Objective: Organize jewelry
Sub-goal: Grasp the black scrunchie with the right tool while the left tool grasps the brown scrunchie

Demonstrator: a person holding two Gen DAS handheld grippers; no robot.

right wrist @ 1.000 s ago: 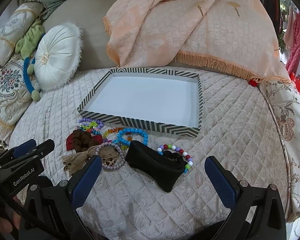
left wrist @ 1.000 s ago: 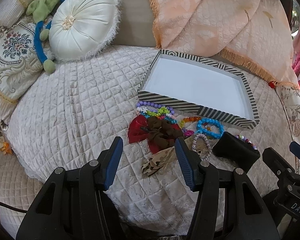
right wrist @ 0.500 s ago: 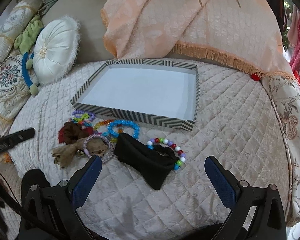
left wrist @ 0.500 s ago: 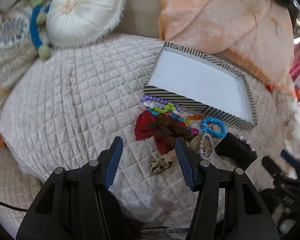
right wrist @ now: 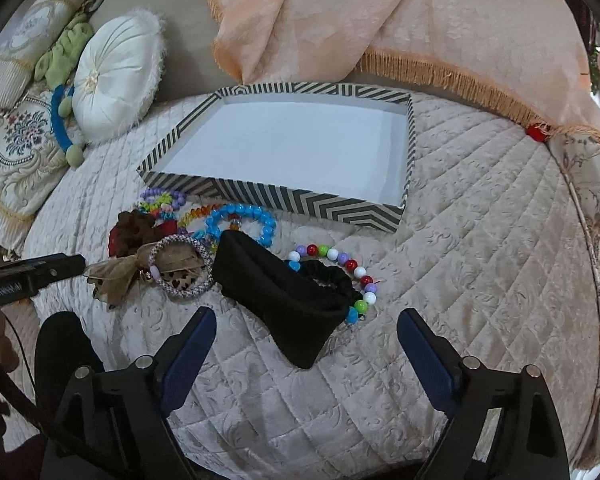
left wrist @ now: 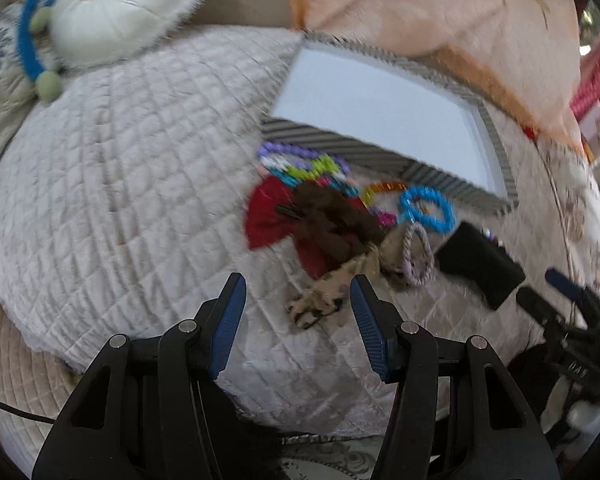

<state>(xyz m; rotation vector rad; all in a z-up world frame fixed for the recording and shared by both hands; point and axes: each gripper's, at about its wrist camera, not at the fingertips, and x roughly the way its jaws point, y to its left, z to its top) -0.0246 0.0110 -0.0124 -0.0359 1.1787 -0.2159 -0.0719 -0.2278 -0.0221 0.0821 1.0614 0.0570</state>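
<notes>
A striped shallow tray (right wrist: 260, 194) with a white floor lies on the quilted bed, with nothing in it. A pile of jewelry lies in front of it. It includes a blue bead bracelet (right wrist: 240, 216), a multicolour bead bracelet (right wrist: 352, 266), a braided lilac ring (right wrist: 180, 268), a black fabric bow (right wrist: 284, 288) and a red bow (left wrist: 268, 216) under a brown scrunchie (left wrist: 332, 220). My left gripper (left wrist: 296, 284) is open just above the leopard-print bow (left wrist: 320, 300), whose tail shows between its fingers. My right gripper (right wrist: 306, 316) is wide and its jaws are closing. The black bow's near end lies between the pads, untouched.
A round white cushion (right wrist: 116, 80), a green and blue plush toy (right wrist: 62, 92) and embroidered pillows (right wrist: 16, 152) lie at the left. A peach fringed throw (right wrist: 380, 16) hangs behind the tray. The bed edge drops off just below both grippers.
Both grippers have come down closer to the pile. The left view has tilted down and is now blurred. The right jaws stand a little narrower than before.
</notes>
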